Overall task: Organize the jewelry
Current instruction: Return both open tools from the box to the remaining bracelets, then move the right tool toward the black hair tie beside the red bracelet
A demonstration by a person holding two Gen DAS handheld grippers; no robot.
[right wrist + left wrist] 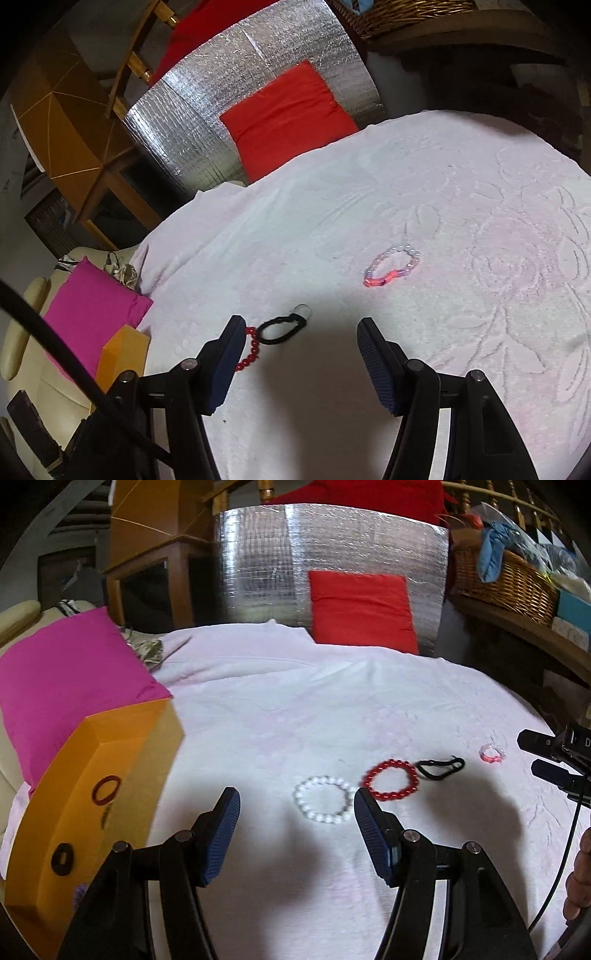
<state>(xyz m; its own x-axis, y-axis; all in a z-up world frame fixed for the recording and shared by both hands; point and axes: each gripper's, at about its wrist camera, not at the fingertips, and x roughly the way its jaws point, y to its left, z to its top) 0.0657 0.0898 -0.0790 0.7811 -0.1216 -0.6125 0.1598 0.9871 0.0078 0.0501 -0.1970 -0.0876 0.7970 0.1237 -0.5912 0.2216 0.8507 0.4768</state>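
A white embossed cloth [295, 709] covers the surface. On it lie a white bead bracelet [325, 799], a red bead bracelet [392, 780], a black loop [440, 768] and a pink-and-clear bracelet [392, 266]. The left tongs [295, 808] and the right tongs [297, 334], with ribbed blue pads, stand apart and empty. The orange cardboard box [110, 746] at the left holds a dark red ring [106, 788] and a black ring [62, 853].
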